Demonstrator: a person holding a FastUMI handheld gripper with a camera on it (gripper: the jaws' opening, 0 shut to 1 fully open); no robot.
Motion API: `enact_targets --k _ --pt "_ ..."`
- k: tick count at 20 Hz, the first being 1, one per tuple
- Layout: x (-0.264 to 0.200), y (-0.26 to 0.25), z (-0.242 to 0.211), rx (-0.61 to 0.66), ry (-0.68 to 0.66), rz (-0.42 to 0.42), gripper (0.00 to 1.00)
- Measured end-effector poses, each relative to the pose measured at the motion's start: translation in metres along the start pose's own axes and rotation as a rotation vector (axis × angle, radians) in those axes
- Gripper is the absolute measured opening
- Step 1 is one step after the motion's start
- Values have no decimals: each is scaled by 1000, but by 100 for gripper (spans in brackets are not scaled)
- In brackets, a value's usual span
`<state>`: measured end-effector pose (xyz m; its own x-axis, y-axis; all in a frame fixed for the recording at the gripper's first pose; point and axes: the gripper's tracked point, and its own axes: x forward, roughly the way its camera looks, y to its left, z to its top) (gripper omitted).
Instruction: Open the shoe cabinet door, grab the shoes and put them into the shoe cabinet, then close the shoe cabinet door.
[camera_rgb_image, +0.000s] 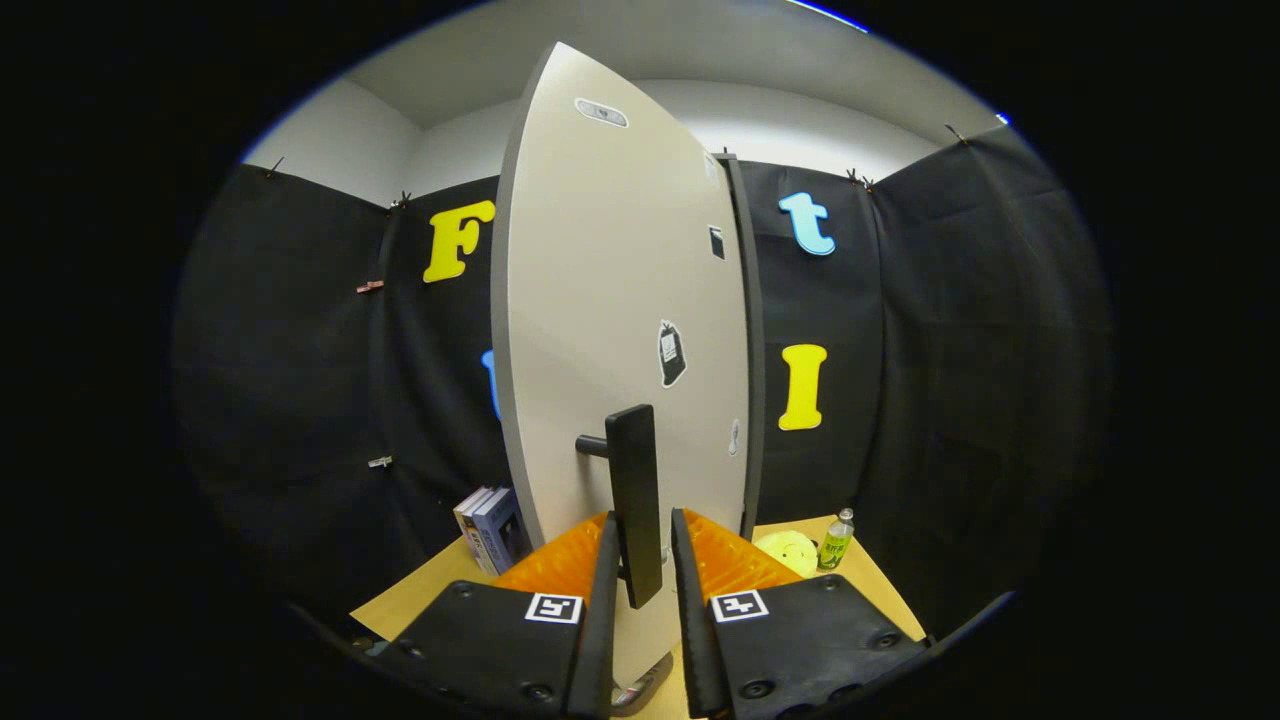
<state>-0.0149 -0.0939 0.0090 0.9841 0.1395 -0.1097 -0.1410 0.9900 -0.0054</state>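
In the gripper view, you are holding the claw (640, 570) up against the shoe cabinet door (610, 300), with the dark bar handle (634, 500) standing upright in the gap between the two fingers. The fingers are sitting just either side of the handle with a sliver of space showing on each side, so the claw is reading as parted rather than clamped; I cannot tell whether either pad is actually touching the bar.

The door is standing edge-on to you, swung partly out from the cabinet's dark frame (750, 340), which is showing just right of the door. Judging from this, you are partway through moving the door by its handle.

What could go wrong: if you are pulling with the fingers this loose, the handle may be slipping out forward and the door stalling half open. The handle is hanging on a short stub to the left of the bar; a twisted pull could be wedging one finger against that stub.

On the desk (420, 600), left of the door, a few books (490, 530) are standing; right of the door a yellow soft toy (790, 550) and a green bottle (836, 540) are sitting near the sweep of the door. The cabinet's inside is hidden behind the door, so its contents cannot be judged, and I cannot place the shoes.
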Motion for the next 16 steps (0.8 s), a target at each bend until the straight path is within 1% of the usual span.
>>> enact_targets --k 3,5,8,10,13,16 --pt "-9 -22 6 2 -15 -46 32" --pt "-24 -31 16 18 -45 -62 31" --pt "-49 -52 22 -21 -72 -126 31" --pt "-67 -64 25 -47 -92 -146 31" --pt "-92 -80 20 -65 -94 -148 31" --pt "-93 -70 9 -57 -72 -116 31"
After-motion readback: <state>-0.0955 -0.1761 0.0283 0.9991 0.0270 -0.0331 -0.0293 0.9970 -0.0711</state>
